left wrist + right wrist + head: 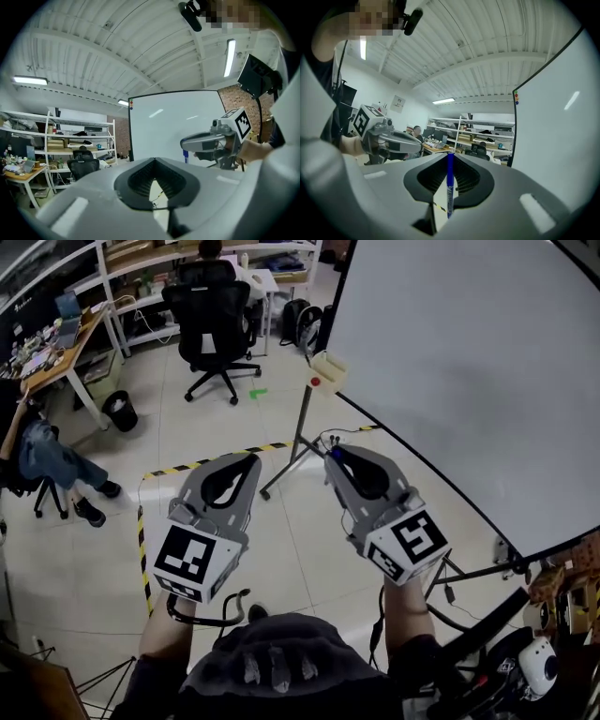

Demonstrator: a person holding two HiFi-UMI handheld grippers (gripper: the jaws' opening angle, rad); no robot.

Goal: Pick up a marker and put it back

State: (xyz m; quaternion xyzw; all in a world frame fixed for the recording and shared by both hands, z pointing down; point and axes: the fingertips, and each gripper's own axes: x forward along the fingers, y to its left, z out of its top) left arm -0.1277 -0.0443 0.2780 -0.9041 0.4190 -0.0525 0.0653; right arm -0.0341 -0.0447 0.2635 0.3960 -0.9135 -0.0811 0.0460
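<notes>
Right tool (450,154) clamped on blue marker (450,183), marker upright between jaws. Left tool (154,160) closed, empty. Advice: hold marker firm, approach small tray (328,367) at whiteboard (469,362) edge, release only once seated.

Blue marker (450,180) w/ wht print, gry left gripper (251,461) & right gripper (334,457), blk ribbed pads (467,178), blk/wht square-pattern cubes (192,559), wht whiteboard (450,362), yel/blk striped floor tape (220,458), blk office chair (214,320), blk bin (120,411)
</notes>
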